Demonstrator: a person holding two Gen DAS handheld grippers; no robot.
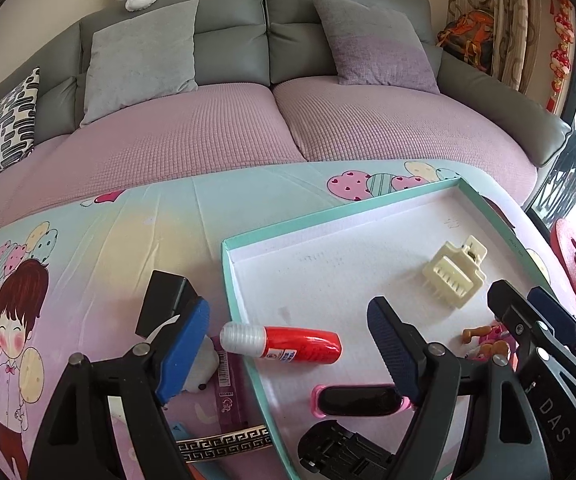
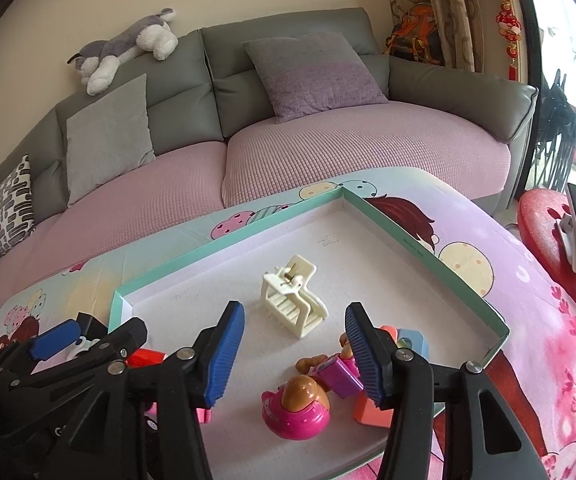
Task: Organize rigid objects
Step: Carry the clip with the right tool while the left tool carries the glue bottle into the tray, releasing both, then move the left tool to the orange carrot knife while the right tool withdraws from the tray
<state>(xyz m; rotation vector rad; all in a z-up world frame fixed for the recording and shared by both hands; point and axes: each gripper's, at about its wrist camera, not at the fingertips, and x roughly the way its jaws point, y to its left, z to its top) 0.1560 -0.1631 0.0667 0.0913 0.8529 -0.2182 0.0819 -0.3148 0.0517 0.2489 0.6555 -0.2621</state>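
A teal-rimmed white tray [image 1: 244,280] lies on the cartoon-print cloth. A red glue bottle [image 1: 303,345] with a white cap rests across the tray's left rim. My left gripper [image 1: 288,354] stands open, wide around the bottle, and neither blue pad touches it. In the tray lie a cream hair claw [image 2: 293,300], pink sunglasses [image 1: 357,400] and a doll with a pink hat [image 2: 303,398]. My right gripper [image 2: 293,354] is open over the tray [image 2: 427,252]. The doll lies between its fingers near the right pad [image 2: 361,354], while the left pad is apart from it.
Outside the tray's left rim lie a patterned bangle [image 1: 224,445], a purple tube [image 1: 228,386] and a black block [image 1: 168,300]. A black part [image 1: 343,454] sits at the tray's near edge. Coral and blue blocks [image 2: 409,340] lie near the doll. A sofa [image 2: 327,160] is behind, a red stool [image 2: 543,232] to the right.
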